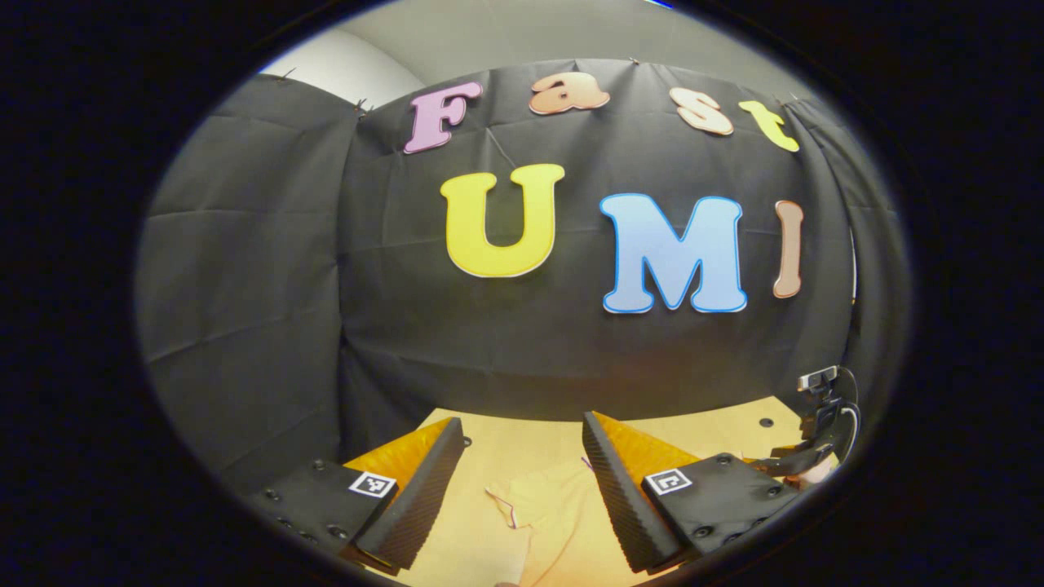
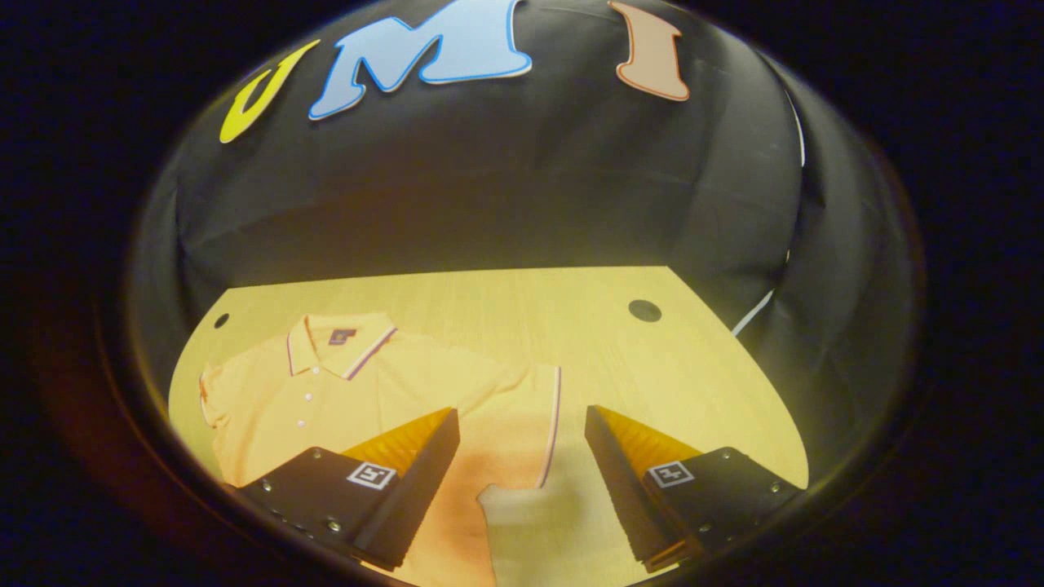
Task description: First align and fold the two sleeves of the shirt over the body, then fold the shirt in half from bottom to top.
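While I hold both tools above the table (image 2: 506, 302), I count one shirt (image 2: 359, 387), two claws, and two dark round holes in the tabletop, one (image 2: 644, 310) off beyond the shirt's sleeve and one (image 2: 221, 320) just past its far shoulder.

My right claw (image 2: 522, 452) stands open with nothing between its fingers; it hangs over the shirt's near sleeve (image 2: 522, 424), whose striped cuff runs up the gap between the fingers. From the right gripper view I get the shirt laid flat, front up, collar (image 2: 338, 346) toward the booth wall, a short placket with small pale buttons below the collar, and thin striped trim on collar and cuffs. The other sleeve (image 2: 210, 399) lies spread out at the shirt's opposite side. Neither sleeve is folded over the body.

My left claw (image 1: 522, 461) is also open and grips nothing. The left gripper view looks mostly at the wall and catches a corner of the shirt (image 1: 555, 514) between the fingers, a cuff edge with its stripe just showing. It also gives me what the right gripper view does not: the other tool (image 1: 824, 424) at the far side of the shirt, dark, with a cable looping off it.

The shirt is a soft knit; the table is smooth pale wood grain with a curved edge. Each finger is a wedge with a ribbed inner face and a small square marker on its flat base.
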`<state>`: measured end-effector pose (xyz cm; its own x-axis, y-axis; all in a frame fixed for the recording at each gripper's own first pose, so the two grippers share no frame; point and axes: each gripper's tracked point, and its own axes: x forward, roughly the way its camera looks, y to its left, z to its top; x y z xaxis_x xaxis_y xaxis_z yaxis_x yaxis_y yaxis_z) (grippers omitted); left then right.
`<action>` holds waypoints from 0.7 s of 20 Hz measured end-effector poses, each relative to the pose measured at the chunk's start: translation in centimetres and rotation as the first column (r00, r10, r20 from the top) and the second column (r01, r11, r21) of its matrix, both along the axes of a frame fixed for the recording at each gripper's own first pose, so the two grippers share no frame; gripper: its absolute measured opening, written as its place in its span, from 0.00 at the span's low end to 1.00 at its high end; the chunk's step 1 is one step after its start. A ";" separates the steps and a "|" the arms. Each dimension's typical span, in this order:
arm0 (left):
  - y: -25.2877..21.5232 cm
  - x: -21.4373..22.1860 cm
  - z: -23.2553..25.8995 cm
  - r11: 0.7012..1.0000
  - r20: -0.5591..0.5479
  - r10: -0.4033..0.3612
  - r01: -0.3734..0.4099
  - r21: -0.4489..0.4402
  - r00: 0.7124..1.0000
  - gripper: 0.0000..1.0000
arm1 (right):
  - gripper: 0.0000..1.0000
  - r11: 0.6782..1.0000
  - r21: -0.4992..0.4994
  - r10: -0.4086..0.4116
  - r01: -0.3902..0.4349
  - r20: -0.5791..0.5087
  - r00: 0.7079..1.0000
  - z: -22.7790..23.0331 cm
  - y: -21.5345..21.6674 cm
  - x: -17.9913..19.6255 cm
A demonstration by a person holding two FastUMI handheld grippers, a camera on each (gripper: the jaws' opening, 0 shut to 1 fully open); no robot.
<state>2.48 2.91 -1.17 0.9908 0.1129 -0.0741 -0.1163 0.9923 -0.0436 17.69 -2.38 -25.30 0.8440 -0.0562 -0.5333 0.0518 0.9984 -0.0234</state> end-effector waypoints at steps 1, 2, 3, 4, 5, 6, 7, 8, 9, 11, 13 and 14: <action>0.2 0.1 -0.2 1.000 -0.006 0.008 -0.008 -0.002 1.000 0.94 | 0.96 1.000 0.008 -0.004 0.004 -0.026 1.000 -0.9 -0.1 0.4; 0.2 0.3 -0.4 1.000 -0.012 0.014 -0.015 -0.004 1.000 0.94 | 0.96 1.000 0.013 -0.010 0.011 -0.050 0.999 -1.9 -0.3 0.6; 0.2 0.4 -0.6 1.000 -0.018 0.019 -0.019 -0.007 1.000 0.94 | 0.96 1.000 0.015 -0.019 0.020 -0.069 0.997 -2.5 -0.6 0.8; 0.2 0.4 -0.7 1.000 -0.023 0.024 -0.024 -0.009 0.999 0.96 | 0.97 0.999 0.018 -0.025 0.027 -0.082 0.996 -3.1 -0.8 1.1; 0.2 0.6 -0.9 1.000 -0.029 0.027 -0.028 -0.010 0.999 0.96 | 0.96 0.999 0.020 -0.029 0.031 -0.095 0.995 -3.4 -0.9 1.2; 0.1 0.7 -1.0 0.999 -0.033 0.031 -0.031 -0.012 0.999 0.96 | 0.96 0.999 0.019 -0.030 0.032 -0.107 0.994 -3.9 -1.0 1.3; 0.0 0.8 -1.1 0.999 -0.037 0.033 -0.034 -0.014 0.999 0.97 | 0.96 0.999 0.016 -0.029 0.031 -0.119 0.992 -4.4 -1.1 1.4; -0.1 0.8 -1.2 0.999 -0.040 0.036 -0.037 -0.017 0.999 0.97 | 0.96 1.000 0.012 -0.024 0.026 -0.131 0.991 -4.9 -1.0 1.4; -0.2 0.8 -1.3 0.999 -0.042 0.037 -0.038 -0.020 0.998 0.97 | 0.96 1.000 0.007 -0.017 0.018 -0.145 0.989 -5.3 -0.9 1.4; -0.4 1.0 -1.6 0.999 -0.049 0.039 -0.040 -0.025 0.998 0.96 | 0.96 1.000 -0.002 -0.006 0.006 -0.168 0.986 -6.0 -0.9 1.2; -0.5 1.0 -1.6 0.999 -0.052 0.041 -0.042 -0.021 0.998 0.95 | 0.97 1.000 0.005 -0.010 0.011 -0.186 0.982 -6.7 -0.7 1.1; -0.5 1.1 -1.5 0.999 -0.052 0.044 -0.045 -0.017 0.998 0.95 | 0.96 1.000 0.014 -0.011 0.014 -0.200 0.980 -7.4 -0.4 0.9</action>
<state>3.58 2.42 -2.72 0.9798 0.1546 -0.1273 -0.1624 0.9852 -0.0541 18.58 -2.79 -32.66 0.7197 -0.0570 -0.6919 0.0602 0.9980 -0.0197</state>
